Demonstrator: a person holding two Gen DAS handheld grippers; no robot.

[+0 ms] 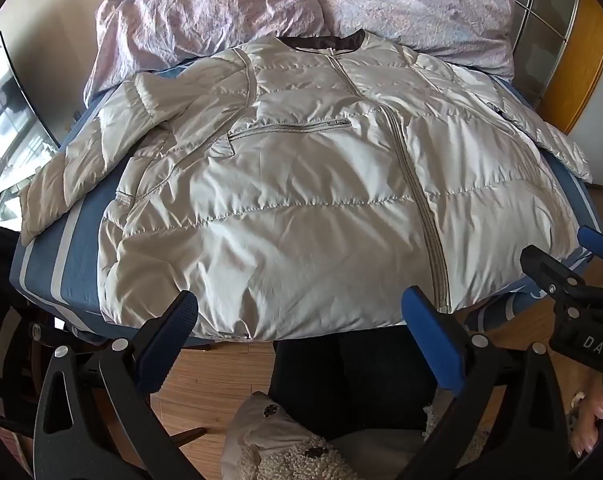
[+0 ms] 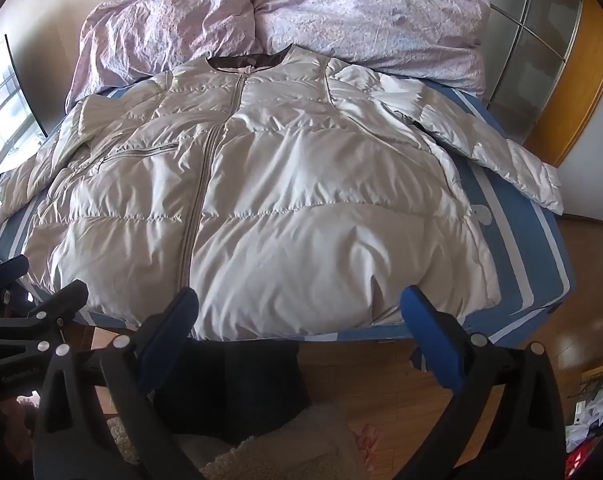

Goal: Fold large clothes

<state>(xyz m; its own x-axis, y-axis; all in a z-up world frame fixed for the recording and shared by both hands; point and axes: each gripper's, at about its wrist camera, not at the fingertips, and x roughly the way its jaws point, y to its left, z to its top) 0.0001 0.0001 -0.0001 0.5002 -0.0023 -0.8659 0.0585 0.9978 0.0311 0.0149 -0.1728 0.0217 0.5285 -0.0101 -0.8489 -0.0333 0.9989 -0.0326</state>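
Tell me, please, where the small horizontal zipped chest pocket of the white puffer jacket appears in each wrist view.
Left wrist: the chest pocket sits above centre, left of the main zipper.
Right wrist: the chest pocket sits at left, again left of the main zipper.
Shared landmark: the dark collar by the lilac duvet.

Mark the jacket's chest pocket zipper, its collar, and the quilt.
chest pocket zipper (image 1: pixel 289 127), left wrist view, mid zipper.
collar (image 2: pixel 248 61), right wrist view, dark inner lining.
quilt (image 2: pixel 341 12), right wrist view, crumpled top.
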